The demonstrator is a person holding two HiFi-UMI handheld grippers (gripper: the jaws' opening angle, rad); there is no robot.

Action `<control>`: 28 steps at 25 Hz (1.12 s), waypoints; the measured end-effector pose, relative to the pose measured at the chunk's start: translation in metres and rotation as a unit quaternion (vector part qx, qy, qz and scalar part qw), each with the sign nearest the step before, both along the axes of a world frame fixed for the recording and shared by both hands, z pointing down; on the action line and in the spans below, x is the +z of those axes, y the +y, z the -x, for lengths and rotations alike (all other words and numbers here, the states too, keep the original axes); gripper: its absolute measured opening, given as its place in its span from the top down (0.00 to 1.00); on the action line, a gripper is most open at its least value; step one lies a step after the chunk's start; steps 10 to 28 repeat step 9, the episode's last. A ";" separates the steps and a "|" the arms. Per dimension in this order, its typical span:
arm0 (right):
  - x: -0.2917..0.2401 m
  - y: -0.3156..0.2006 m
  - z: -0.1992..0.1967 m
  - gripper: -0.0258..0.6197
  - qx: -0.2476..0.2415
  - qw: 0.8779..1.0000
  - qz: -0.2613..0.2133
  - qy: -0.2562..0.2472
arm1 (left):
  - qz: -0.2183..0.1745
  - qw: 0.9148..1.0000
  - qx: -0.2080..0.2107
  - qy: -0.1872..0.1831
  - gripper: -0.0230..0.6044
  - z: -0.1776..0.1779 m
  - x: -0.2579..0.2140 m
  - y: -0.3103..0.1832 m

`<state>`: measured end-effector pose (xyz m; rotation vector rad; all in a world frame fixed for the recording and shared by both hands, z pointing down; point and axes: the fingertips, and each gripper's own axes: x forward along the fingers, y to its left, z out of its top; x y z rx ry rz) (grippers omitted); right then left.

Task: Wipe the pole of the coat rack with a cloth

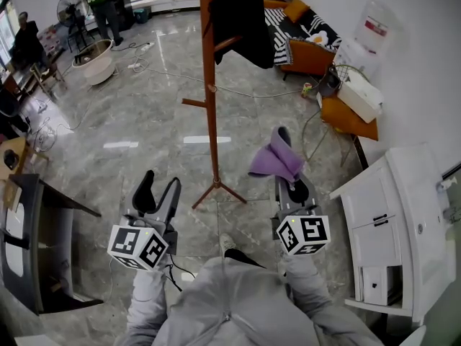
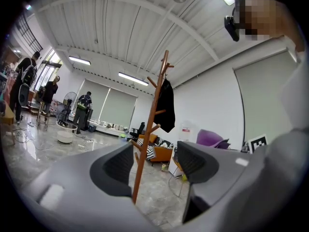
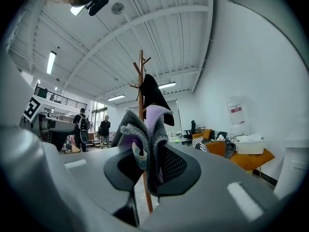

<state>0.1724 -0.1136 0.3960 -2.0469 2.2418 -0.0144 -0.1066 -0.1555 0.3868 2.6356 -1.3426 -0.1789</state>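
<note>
Caught only by the head view: splayed feet of the tall, upright orange-brown wooden coat rack pole (image 1: 210, 107) on grey marble floor (image 1: 130, 114), just beyond both tools, between them. Right tool (image 1: 287, 150) clamped on purple fleecy cloth (image 1: 276, 161), apart from the pole; grey underside visible only in right gripper view. Left tool (image 1: 160, 184) wide, empty.

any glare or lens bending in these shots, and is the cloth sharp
Head view: white glare streaks on the glossy floor. Left gripper view: the fisheye lens bows the ceiling beams, corners go black, fingers look soft. Right gripper view: same black corners; cloth fairly sharp.
</note>
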 end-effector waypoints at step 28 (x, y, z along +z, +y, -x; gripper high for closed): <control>0.002 -0.002 -0.001 0.87 -0.003 1.000 0.004 -0.003 | 0.000 1.000 -0.002 0.001 0.47 0.001 0.003 -0.001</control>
